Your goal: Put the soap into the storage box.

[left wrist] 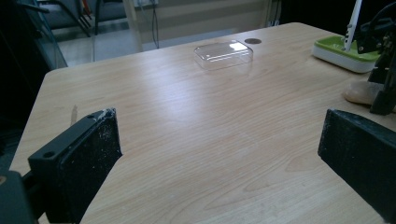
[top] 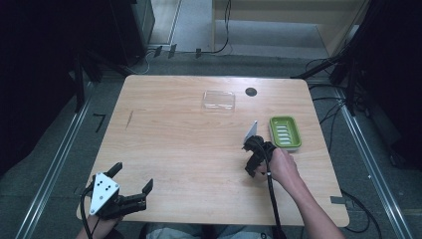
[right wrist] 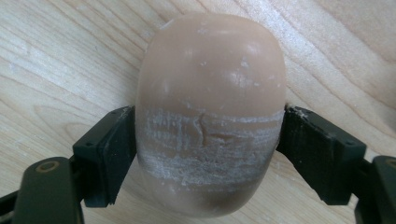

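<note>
A tan, rounded bar of soap (right wrist: 210, 116), scuffed white across its middle, lies on the wooden table (top: 174, 149). My right gripper (right wrist: 205, 154) points down at it with both black pads pressed against its sides. In the high view this gripper (top: 256, 159) stands just left of a green soap dish (top: 285, 132) on a white base. From the left gripper view the soap (left wrist: 362, 92) peeks out under the right gripper at the far right. My left gripper (top: 133, 176) rests near the table's front left corner, its jaws wide apart with nothing between them.
A clear plastic lid (top: 219, 100) lies at the back middle of the table, beside a small black round hole (top: 251, 91). Cables trail from both grippers off the front edge. Dark stands and cables surround the table on the floor.
</note>
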`<move>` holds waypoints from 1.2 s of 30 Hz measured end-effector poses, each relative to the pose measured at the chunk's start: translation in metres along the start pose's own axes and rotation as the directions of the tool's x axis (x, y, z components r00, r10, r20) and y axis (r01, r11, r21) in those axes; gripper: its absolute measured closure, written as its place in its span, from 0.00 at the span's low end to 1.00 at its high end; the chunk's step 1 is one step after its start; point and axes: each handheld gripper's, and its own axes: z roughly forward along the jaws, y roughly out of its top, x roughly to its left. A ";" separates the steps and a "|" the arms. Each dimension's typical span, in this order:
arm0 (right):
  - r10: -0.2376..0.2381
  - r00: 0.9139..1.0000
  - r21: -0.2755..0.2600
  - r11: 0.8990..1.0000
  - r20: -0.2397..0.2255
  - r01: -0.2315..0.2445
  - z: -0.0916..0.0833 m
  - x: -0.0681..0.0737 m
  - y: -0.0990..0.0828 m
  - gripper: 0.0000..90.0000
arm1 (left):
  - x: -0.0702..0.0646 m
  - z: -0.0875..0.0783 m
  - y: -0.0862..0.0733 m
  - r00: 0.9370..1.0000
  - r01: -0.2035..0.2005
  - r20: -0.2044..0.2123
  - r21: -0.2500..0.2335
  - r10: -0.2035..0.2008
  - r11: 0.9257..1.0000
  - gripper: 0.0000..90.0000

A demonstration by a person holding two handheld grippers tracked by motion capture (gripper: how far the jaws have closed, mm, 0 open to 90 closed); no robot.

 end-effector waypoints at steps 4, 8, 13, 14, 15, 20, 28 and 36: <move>0.007 1.000 -0.009 1.000 0.000 -0.007 -0.001 -0.001 -0.001 0.26 | 0.000 0.000 0.000 1.000 -0.002 0.001 0.000 0.002 1.000 0.00; 0.007 1.000 -0.024 1.000 -0.002 -0.008 -0.003 -0.001 -0.003 0.36 | 0.000 0.000 0.000 1.000 -0.002 0.000 0.001 0.002 1.000 0.00; 0.006 1.000 -0.029 1.000 -0.003 -0.006 -0.003 -0.002 -0.003 0.37 | 0.000 0.000 0.000 1.000 -0.001 -0.001 -0.001 0.001 1.000 0.00; 0.007 1.000 -0.031 0.999 -0.004 -0.007 -0.003 -0.002 -0.003 0.37 | 0.000 0.000 0.000 1.000 -0.001 -0.001 -0.001 0.001 1.000 0.00; 0.005 1.000 -0.032 0.999 -0.004 -0.005 -0.003 -0.002 -0.003 0.37 | 0.000 0.000 0.000 1.000 -0.001 -0.001 -0.001 0.001 1.000 0.00; 0.000 1.000 -0.034 0.999 -0.008 0.000 -0.003 -0.003 -0.004 0.37 | 0.000 0.000 0.000 1.000 0.000 -0.001 0.001 0.000 1.000 0.00; -0.011 1.000 -0.034 0.999 -0.005 0.011 -0.008 -0.002 -0.005 0.37 | 0.000 0.000 0.000 1.000 0.000 0.000 0.000 0.000 1.000 0.00; -0.026 1.000 -0.044 0.999 0.005 0.027 -0.018 0.000 -0.007 0.37 | 0.000 0.000 0.000 1.000 -0.002 0.000 0.002 0.002 1.000 0.00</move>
